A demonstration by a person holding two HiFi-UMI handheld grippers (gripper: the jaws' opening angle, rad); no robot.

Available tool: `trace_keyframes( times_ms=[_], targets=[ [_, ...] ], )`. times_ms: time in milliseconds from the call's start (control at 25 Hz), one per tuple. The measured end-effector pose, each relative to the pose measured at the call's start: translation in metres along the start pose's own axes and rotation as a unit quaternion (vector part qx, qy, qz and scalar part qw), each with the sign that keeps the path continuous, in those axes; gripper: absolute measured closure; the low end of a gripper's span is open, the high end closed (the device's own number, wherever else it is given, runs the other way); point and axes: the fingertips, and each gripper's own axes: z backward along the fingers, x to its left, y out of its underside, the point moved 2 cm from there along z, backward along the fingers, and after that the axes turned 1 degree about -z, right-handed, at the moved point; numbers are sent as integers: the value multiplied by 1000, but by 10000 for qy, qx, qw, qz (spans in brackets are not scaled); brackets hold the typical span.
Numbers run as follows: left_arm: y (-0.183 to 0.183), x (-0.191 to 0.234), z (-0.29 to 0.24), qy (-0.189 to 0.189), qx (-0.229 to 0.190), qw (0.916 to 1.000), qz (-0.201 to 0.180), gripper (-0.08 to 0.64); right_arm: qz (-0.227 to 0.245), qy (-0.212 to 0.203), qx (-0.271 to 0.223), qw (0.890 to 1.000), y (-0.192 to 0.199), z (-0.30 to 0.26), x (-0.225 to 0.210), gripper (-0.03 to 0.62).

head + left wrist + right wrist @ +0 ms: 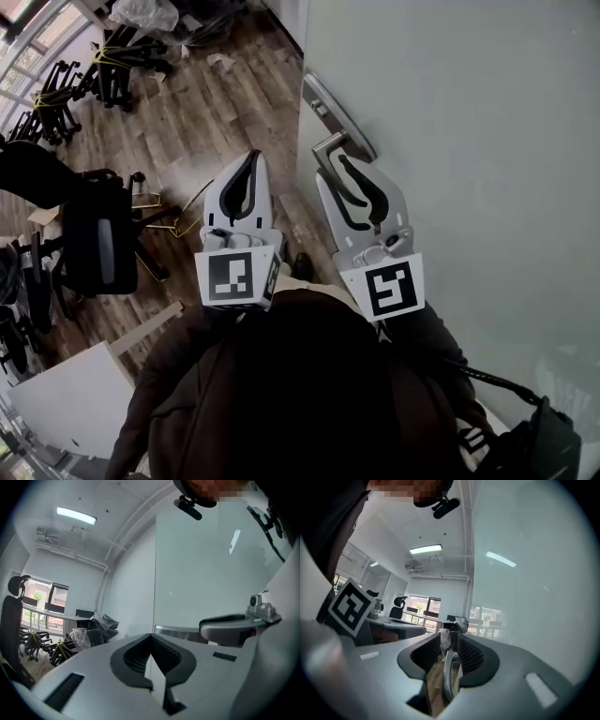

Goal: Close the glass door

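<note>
The grip end of the silver metal lever handle (331,143) is hidden between the jaws of the right gripper (336,171). Behind the handle, the frosted glass door (469,141) is cut off by the top and right edges. Below the handle, the floor is covered by the person's dark jacket (309,394). Far left of the handle, the stacked black chair bases (56,94) are cut off by the edge.

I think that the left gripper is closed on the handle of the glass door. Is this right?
Not quite: it is the right gripper that is closed on the handle of the glass door. The right gripper view shows the metal lever between its jaws. In the left gripper view, the left gripper is shut on nothing.
</note>
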Motion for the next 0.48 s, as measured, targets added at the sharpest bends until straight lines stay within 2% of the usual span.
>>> trace_keyframes(
  times_ms=[200,480],
  targets=[
    [11,-12,6,287,120,9995,-52,563,-277,49,487,9984,46,0,15,505],
    [12,-18,5,256,218,9993,-181,563,-223,193,361,9989,56,-6,0,520]
  ],
)
